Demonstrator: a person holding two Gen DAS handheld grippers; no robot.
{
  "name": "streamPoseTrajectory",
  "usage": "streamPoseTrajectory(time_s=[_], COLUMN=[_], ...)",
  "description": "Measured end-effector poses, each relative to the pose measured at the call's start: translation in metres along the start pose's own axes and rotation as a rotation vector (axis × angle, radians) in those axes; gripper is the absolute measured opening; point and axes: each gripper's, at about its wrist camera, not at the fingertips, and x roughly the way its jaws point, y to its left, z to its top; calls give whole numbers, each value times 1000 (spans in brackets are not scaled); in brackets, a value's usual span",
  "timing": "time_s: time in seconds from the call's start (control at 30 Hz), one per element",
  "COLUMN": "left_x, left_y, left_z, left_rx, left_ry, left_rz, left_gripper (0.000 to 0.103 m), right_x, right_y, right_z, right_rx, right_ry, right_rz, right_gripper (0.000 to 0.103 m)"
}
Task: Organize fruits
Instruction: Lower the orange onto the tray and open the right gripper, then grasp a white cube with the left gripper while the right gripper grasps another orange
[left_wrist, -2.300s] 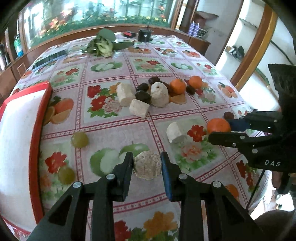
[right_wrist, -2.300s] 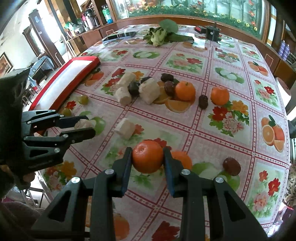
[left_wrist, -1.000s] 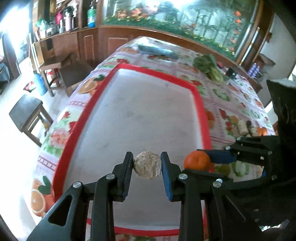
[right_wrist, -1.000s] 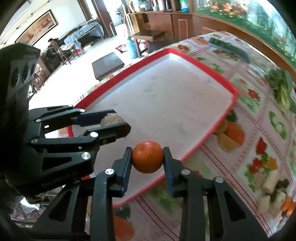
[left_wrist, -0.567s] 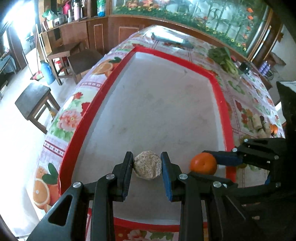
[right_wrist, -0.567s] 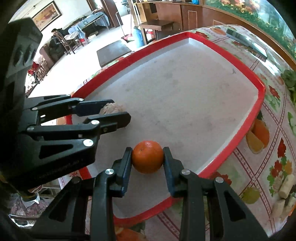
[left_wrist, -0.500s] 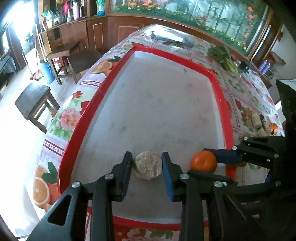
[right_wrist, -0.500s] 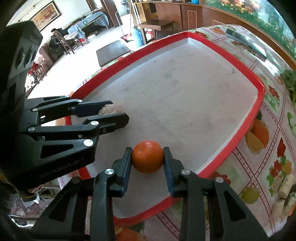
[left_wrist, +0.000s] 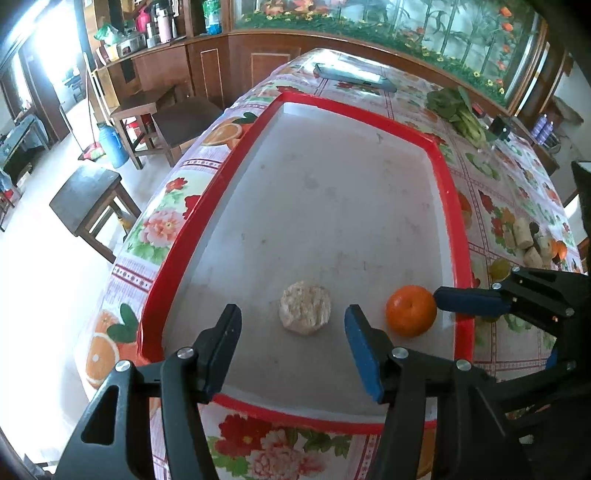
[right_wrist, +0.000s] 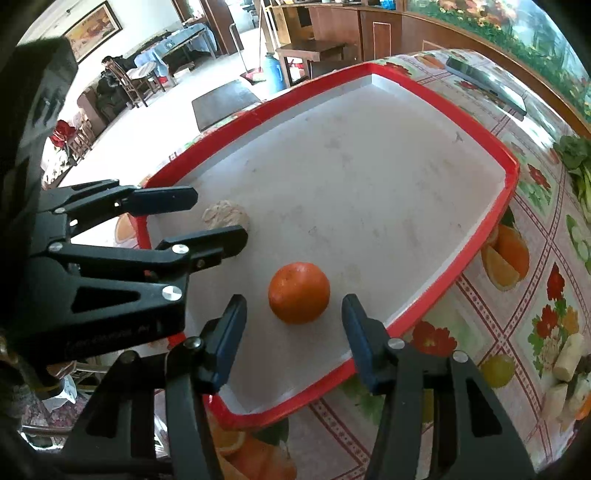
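A pale, rough-skinned round fruit (left_wrist: 305, 313) lies on the white floor of the red-rimmed tray (left_wrist: 177, 254), near its front edge. My left gripper (left_wrist: 293, 325) straddles it, jaws opening, pads clear of it on both sides. An orange (right_wrist: 299, 292) rests on the tray (right_wrist: 495, 206) close to its right rim. My right gripper (right_wrist: 293, 317) stands over it with jaws opening and gaps on both sides. The orange (left_wrist: 410, 311) and the right gripper's fingers (left_wrist: 469, 300) also show in the left wrist view. The pale fruit (right_wrist: 226, 218) and left gripper (right_wrist: 207, 218) appear in the right wrist view.
The flowered tablecloth (left_wrist: 517, 206) holds several more fruits (left_wrist: 532, 243) at the far right, leafy greens (left_wrist: 458, 110) and a phone (left_wrist: 354, 77) beyond the tray. Wooden stools (left_wrist: 92, 199) stand on the floor left of the table. A green fruit (right_wrist: 496, 369) lies right of the tray.
Both grippers have opened and let go: the pale fruit and the orange, held between the pads half a second ago, now lie free on the tray.
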Motion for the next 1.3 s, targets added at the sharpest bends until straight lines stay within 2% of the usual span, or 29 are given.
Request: streamPoseTrajectory(time_s=[0.23,0.5,0.93,1.3], left_x=[-10,-25,-27,-6], left_y=[-8,-41,-147,-241], left_z=[-7,-15,-22,-30], left_rx=[-5,21,211,328], left_ry=[-10,-32,-25,48], left_rz=[9,-13,-101,-218], left_gripper=[58,58,58,59], right_x=[-17,-43,-94,-149], right_y=[1,-7,-70,-143], right_z=[-10,-28,-100,-179], right_rx=[11,33,210,409], right_ry=[-27,-65,-117,-195], right_rz=[17,23,9,-97], right_gripper=[56,56,56,55])
